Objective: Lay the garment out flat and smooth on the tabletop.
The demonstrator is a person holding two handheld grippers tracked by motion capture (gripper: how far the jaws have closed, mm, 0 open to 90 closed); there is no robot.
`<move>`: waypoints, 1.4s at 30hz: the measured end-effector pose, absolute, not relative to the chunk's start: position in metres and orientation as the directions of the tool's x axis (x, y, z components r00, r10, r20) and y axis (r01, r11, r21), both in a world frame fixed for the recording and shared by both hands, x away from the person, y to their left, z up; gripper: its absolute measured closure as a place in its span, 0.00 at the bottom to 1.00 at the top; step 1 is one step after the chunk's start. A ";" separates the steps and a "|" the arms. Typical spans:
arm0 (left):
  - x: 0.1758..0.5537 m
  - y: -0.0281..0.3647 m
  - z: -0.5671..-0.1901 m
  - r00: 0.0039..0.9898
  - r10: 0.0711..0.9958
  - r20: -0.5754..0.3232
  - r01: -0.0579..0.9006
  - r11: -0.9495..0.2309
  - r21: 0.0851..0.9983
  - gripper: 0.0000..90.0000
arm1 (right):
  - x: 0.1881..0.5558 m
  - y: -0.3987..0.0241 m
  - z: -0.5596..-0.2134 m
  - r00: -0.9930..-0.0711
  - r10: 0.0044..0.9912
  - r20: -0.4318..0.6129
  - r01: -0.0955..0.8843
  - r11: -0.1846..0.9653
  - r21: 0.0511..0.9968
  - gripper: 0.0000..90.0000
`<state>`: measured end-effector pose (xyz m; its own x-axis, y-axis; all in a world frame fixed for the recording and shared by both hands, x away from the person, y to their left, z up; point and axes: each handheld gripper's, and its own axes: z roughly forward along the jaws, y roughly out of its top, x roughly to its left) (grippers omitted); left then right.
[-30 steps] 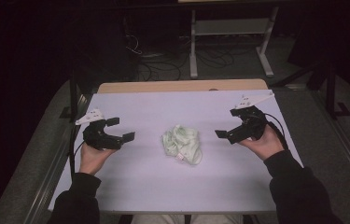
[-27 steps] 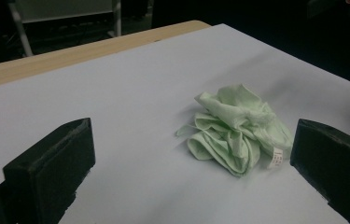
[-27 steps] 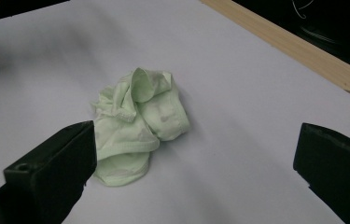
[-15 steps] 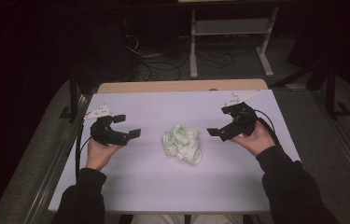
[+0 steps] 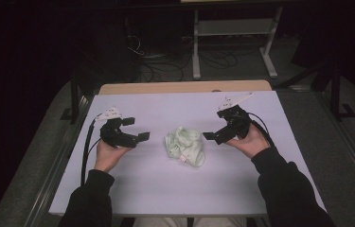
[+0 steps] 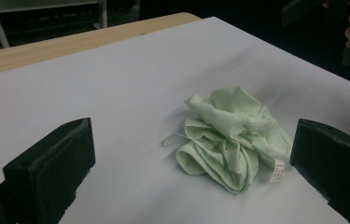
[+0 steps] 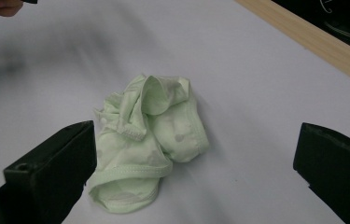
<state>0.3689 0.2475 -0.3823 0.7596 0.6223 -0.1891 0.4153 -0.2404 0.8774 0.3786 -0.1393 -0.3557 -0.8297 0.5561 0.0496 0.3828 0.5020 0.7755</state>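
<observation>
flanking a crumpled green cloth [image 5: 185,145], left gripper [image 5: 135,129] and right gripper [image 5: 218,130] hold jaws apart.

A white sheet [image 5: 175,189] covers the counter [image 5: 184,87], leaving a strip of bare wood along its far edge. Beyond it, on the dark floor, a tangle of cables [image 5: 165,64] lies beside the white legs of a metal stand [image 5: 234,38]. Black frame posts [image 5: 75,97] rise at either side.
</observation>
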 end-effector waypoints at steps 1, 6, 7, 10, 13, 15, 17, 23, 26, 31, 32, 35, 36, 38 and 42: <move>0.369 0.247 -0.383 0.761 0.621 -0.188 0.416 -0.245 0.876 0.00 | 0.379 -0.138 -0.357 -0.831 0.554 0.052 0.384 0.504 0.774 0.00; 0.372 0.244 -0.387 0.762 0.619 -0.189 0.422 -0.253 0.871 0.00 | 0.380 -0.131 -0.362 -0.836 0.546 0.052 0.385 0.518 0.764 0.00; 0.372 0.244 -0.388 0.763 0.618 -0.188 0.423 -0.257 0.869 0.00 | 0.381 -0.128 -0.364 -0.838 0.542 0.055 0.387 0.520 0.761 0.00; 0.376 0.242 -0.392 0.762 0.616 -0.199 0.429 -0.251 0.868 0.00 | 0.384 -0.124 -0.368 -0.841 0.537 0.062 0.388 0.520 0.761 0.00; 0.377 0.240 -0.394 0.762 0.615 -0.202 0.431 -0.249 0.868 0.00 | 0.385 -0.120 -0.371 -0.843 0.534 0.067 0.391 0.522 0.758 0.00; 0.378 0.238 -0.396 0.764 0.611 -0.206 0.434 -0.250 0.865 0.00 | 0.387 -0.117 -0.375 -0.844 0.532 0.070 0.394 0.526 0.754 0.00; 0.378 0.234 -0.400 0.769 0.605 -0.205 0.437 -0.264 0.860 0.00 | 0.389 -0.113 -0.379 -0.845 0.531 0.068 0.396 0.534 0.747 0.00; 0.380 0.224 -0.408 0.775 0.595 -0.213 0.449 -0.280 0.849 0.00 | 0.393 -0.105 -0.386 -0.845 0.529 0.078 0.401 0.531 0.746 0.00; 0.381 0.220 -0.413 0.782 0.584 -0.219 0.449 -0.283 0.848 0.00 | 0.395 -0.100 -0.389 -0.847 0.525 0.084 0.405 0.535 0.742 0.00; 0.383 0.214 -0.419 0.781 0.576 -0.241 0.463 -0.276 0.842 0.00 | 0.396 -0.092 -0.394 -0.850 0.520 0.088 0.409 0.544 0.732 0.00; 0.383 0.212 -0.423 0.782 0.572 -0.246 0.469 -0.281 0.838 0.00 | 0.396 -0.091 -0.395 -0.851 0.517 0.091 0.410 0.546 0.730 0.01; 0.384 0.210 -0.426 0.783 0.567 -0.256 0.479 -0.286 0.830 0.00 | 0.398 -0.087 -0.397 -0.853 0.512 0.101 0.413 0.544 0.730 0.05; 0.384 0.209 -0.427 0.784 0.564 -0.259 0.480 -0.287 0.829 0.00 | 0.398 -0.087 -0.397 -0.853 0.512 0.104 0.415 0.543 0.730 0.07; 0.384 0.208 -0.428 0.785 0.561 -0.262 0.483 -0.289 0.827 0.00 | 0.399 -0.084 -0.399 -0.855 0.508 0.102 0.411 0.545 0.731 0.12; 0.383 0.205 -0.431 0.789 0.549 -0.275 0.493 -0.298 0.817 0.00 | 0.399 -0.078 -0.401 -0.861 0.500 0.099 0.407 0.558 0.723 0.18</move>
